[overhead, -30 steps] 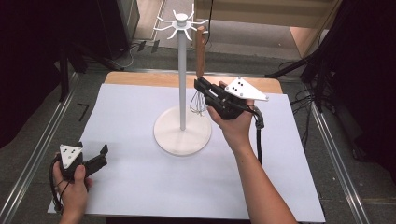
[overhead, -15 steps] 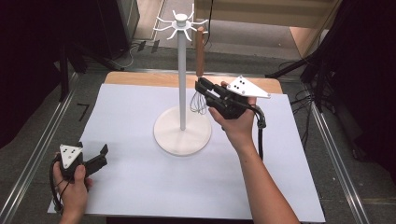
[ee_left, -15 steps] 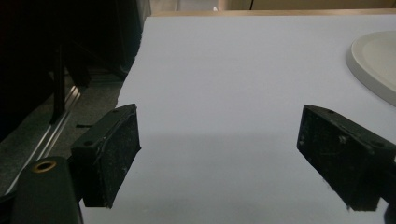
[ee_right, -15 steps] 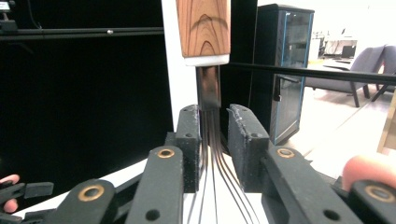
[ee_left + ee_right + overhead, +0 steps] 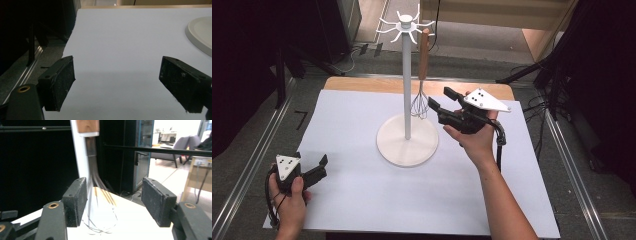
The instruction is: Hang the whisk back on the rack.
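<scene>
Since a second ago, the right tool [image 5: 439, 106] has let go: its jaws, then pinched on the wire head of the whisk [image 5: 420, 104], have just been opening and now stand spread, with the wires loose between them but no longer pressed, as the right gripper view shows. The right hand [image 5: 477, 137] has barely shifted; the left tool [image 5: 314, 170] has kept its place.

The whisk hangs from a hook of the white stand [image 5: 407, 85], just right of the stand's pole, its wooden handle [image 5: 424, 52] up and its wire head dangling above the stand's round base [image 5: 407, 147]. In the right gripper view the wires [image 5: 100, 212] look slightly blurred, so the whisk may be swinging a little. The right tool hovers right of the pole, level with the wire head, pointing at it. The left tool rests low on the white surface [image 5: 362, 200], well to the left of the base and nearer the person, jaws wide apart and empty.

By my reading, the step in hand is the release after hanging the whisk on the stand. The next move calls for drawing the right tool straight back from the pole, keeping the jaws spread so neither pad catches a wire and tugs the whisk off its hook.
</scene>
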Motion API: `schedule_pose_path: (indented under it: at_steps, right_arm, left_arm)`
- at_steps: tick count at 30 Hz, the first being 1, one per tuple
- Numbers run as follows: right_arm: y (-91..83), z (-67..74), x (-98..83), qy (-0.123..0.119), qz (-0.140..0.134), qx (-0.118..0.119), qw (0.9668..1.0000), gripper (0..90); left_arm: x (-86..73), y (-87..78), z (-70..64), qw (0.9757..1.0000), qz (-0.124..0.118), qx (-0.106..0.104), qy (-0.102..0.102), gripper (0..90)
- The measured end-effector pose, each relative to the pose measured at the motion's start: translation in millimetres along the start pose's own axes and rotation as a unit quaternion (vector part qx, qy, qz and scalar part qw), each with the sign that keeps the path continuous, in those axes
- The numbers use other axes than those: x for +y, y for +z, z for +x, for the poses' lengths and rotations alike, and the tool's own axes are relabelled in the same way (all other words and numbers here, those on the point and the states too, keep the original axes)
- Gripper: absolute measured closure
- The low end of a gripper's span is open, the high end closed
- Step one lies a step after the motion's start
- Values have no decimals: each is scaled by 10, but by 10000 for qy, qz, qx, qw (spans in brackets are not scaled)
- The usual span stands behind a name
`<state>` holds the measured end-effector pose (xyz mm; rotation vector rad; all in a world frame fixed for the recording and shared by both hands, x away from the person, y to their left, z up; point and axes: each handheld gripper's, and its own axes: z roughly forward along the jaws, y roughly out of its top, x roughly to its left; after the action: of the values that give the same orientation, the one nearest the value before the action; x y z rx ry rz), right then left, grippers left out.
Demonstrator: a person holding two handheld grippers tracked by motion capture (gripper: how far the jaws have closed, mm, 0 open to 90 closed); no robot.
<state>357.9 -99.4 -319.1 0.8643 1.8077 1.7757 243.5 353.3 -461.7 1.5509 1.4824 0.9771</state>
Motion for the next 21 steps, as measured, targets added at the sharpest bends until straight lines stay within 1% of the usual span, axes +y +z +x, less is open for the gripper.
schedule_pose_path:
  at_steps: [3, 4, 6, 8, 11, 12, 14, 16, 18, 19, 21]
  right_arm:
    - [-65, -45, -37, 54, 10, -77, 10000, 360]
    - [-97, -62, -54, 17, -13, -149, 9999, 350]
    - [-140, -82, -67, 19, 68, -216, 9997, 326]
    - [-200, -102, -101, 17, -9, -310, 9995, 310]
    - [-283, -138, -147, 14, 92, -430, 9990, 267]
    - [-304, -156, -163, 14, 112, -465, 9989, 265]
    - [-357, -191, -198, 46, 106, -508, 9986, 245]
    - [-380, -209, -214, 73, 105, -524, 9985, 247]
    - [-445, -252, -276, 111, 182, -681, 9974, 246]
    - [-458, -259, -297, 117, 151, -730, 9971, 244]
    - [-483, -283, -347, 84, 215, -821, 9964, 245]
  left_arm:
    - [0, -1, -2, 10000, 6, 6, 3, 142]
    - [0, -1, -1, 10000, 5, 5, 9, 142]
    - [0, -1, -3, 10000, 0, 8, 4, 142]
    - [0, -1, -3, 10000, 5, 7, 14, 142]
    - [0, -1, -4, 10000, 6, 8, 14, 142]
    - [0, -1, -3, 10000, 5, 7, 13, 142]
    - [0, 0, -4, 10000, 1, 11, 8, 142]
    - [0, 0, -3, 10000, 7, 7, 6, 142]
    - [1, 2, -3, 10000, 6, 2, -2, 142]
    - [1, 3, -3, 10000, 7, 1, -5, 143]
    - [0, 2, -3, 10000, 8, 0, -6, 143]
